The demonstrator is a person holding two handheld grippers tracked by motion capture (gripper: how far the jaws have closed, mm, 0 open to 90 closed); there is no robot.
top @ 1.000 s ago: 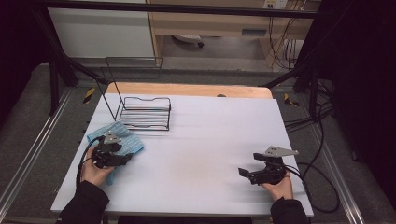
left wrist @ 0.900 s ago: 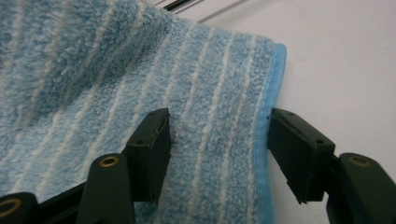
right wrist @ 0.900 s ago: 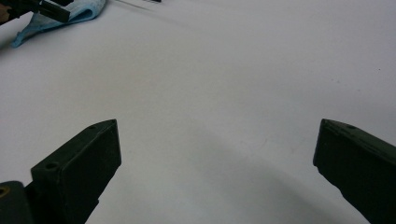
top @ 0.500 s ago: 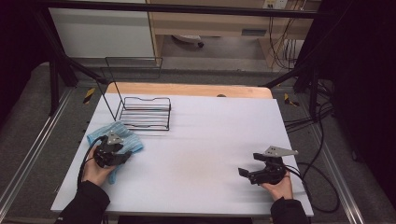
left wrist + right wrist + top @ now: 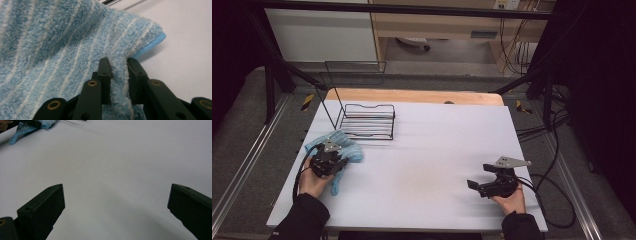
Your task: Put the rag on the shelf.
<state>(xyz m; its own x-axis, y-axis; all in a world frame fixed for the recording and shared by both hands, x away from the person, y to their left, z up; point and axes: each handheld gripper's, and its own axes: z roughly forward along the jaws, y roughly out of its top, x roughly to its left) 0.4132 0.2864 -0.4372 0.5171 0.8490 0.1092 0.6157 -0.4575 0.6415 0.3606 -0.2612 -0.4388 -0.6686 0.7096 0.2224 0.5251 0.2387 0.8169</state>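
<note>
The white tabletop [image 5: 427, 165] stretches wide in front of you, with a strip of bare wood along its far edge. Its whole middle, from the rack across to your right hand, lies open, and so does the far right corner. The near edge runs just under both your forearms; the left and right edges drop off to grey floor and metal rails.

On the far left stands the black wire rack [image 5: 364, 120], its tall back frame rising at the far side and its low basket part lying flat on the tabletop, set in a little from the left edge.

Just near of the rack, on the left, lies the blue striped towel [image 5: 343, 145], bunched up, with one end trailing toward the near edge beside your left hand. It is close to the rack; whether they touch I cannot tell.

Your left gripper [image 5: 119, 72] sits on the towel with its jaws having just been closing, and a fold of the fluffy cloth is pinched between the pads.

Your right gripper [image 5: 477, 186] rests low at the near right, well apart from the towel, pointing left, jaws spread wide over bare tabletop.
</note>
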